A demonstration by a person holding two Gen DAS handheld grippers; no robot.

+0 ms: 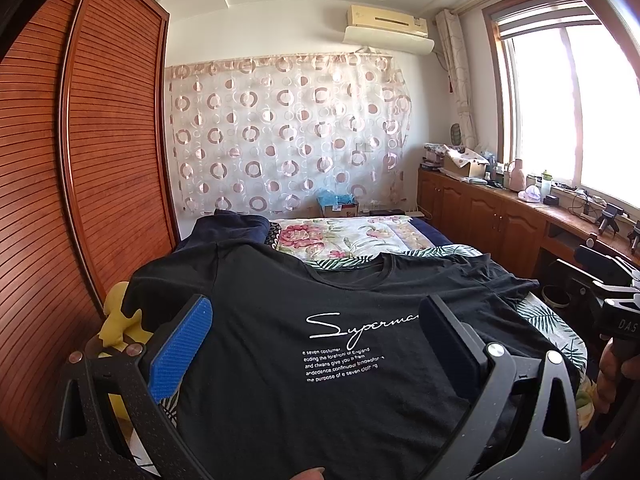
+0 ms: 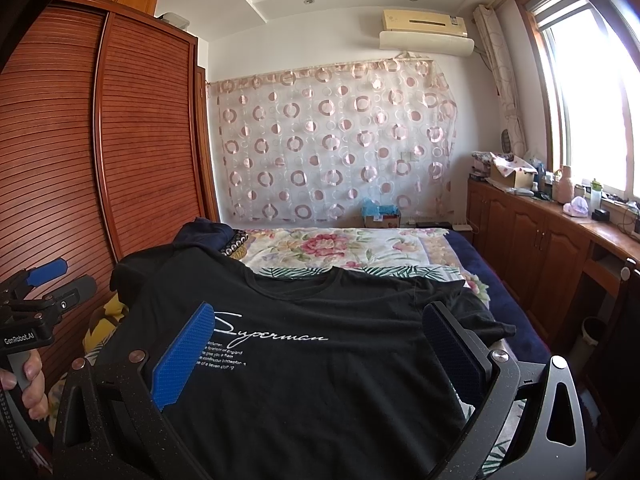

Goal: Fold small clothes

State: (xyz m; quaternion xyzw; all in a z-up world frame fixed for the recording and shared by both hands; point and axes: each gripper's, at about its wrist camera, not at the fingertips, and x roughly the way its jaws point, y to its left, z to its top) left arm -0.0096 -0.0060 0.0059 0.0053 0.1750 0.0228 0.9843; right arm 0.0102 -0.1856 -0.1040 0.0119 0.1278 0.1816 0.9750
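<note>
A black T-shirt with white "Superman" lettering lies spread flat, front up, on the bed, collar at the far side. It also shows in the right wrist view. My left gripper is open and empty, hovering above the shirt's lower part, jaws wide apart. My right gripper is open and empty too, above the shirt's lower right part. The left gripper also shows at the left edge of the right wrist view, held in a hand. The right gripper's body shows at the right edge of the left wrist view.
The bed has a floral sheet. Dark folded clothes lie at its far left. A wooden wardrobe stands on the left. Wooden cabinets with clutter run under the window on the right. A yellow item lies by the shirt's left side.
</note>
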